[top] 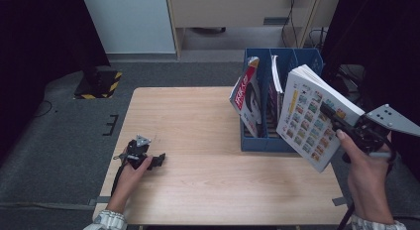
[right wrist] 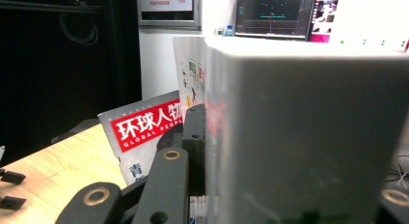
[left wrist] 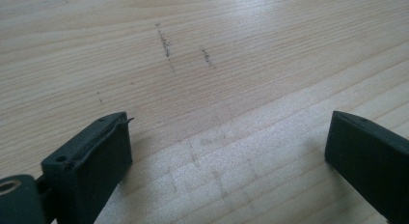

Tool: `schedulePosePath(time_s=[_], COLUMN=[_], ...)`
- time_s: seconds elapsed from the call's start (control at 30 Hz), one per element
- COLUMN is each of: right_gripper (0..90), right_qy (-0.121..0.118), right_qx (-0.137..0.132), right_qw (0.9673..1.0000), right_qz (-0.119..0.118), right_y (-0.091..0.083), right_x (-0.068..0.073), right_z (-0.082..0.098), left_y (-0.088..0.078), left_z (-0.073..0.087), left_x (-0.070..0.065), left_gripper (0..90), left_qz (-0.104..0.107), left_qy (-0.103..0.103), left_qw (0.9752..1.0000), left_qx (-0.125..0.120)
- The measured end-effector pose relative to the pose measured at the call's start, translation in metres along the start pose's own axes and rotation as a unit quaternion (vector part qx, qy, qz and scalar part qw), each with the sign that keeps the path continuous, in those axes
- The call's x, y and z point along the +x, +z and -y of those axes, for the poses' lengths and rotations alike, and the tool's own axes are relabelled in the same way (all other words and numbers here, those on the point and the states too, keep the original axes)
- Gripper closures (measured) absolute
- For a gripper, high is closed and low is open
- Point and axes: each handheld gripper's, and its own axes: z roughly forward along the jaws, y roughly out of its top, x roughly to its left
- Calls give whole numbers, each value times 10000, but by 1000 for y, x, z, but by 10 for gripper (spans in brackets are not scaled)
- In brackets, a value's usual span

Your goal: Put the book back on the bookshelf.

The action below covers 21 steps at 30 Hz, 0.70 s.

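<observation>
High view: the pale wooden tabletop (top: 198,155) is taking up the middle of a grey carpeted floor (top: 59,141), with dark curtains hanging at both sides and a white panel standing behind. Most of the tabletop is lying bare, leaving wide room at the left and front. At its right rear a blue file box (top: 270,141) is standing upright, its compartments facing up. A magazine (top: 246,96) with a red title band is leaning out of the leftmost compartment, tilted toward the bare side, and thinner papers are standing in the next one. A thick book (top: 309,116) with rows of small coloured pictures on its cover is being held tilted in the air just right of the box, past the right edge of the tabletop. The right gripper (top: 333,117) is clamping that book across its thickness. The left gripper (top: 159,159) is resting on the tabletop near the front left corner, jaws spread apart with nothing between them.
</observation>
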Motion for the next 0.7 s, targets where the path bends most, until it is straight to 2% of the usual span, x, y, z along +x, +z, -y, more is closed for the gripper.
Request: schedulePosePath(time_s=[0.43,0.7], right_gripper=[737,737], right_qy=[-63,0], right_qx=[-7,-42], right_qw=[9996,9992], right_qz=[280,392], right_y=[-5,1], right_x=[-12,-15], right_z=[-4,-8], left_y=[0,0], left_z=[0,0], left_x=[0,0], left_gripper=[19,18], left_qz=[-1,-1], left_qy=[-2,-1], left_qw=[10000,10000], left_qx=[-1,2])
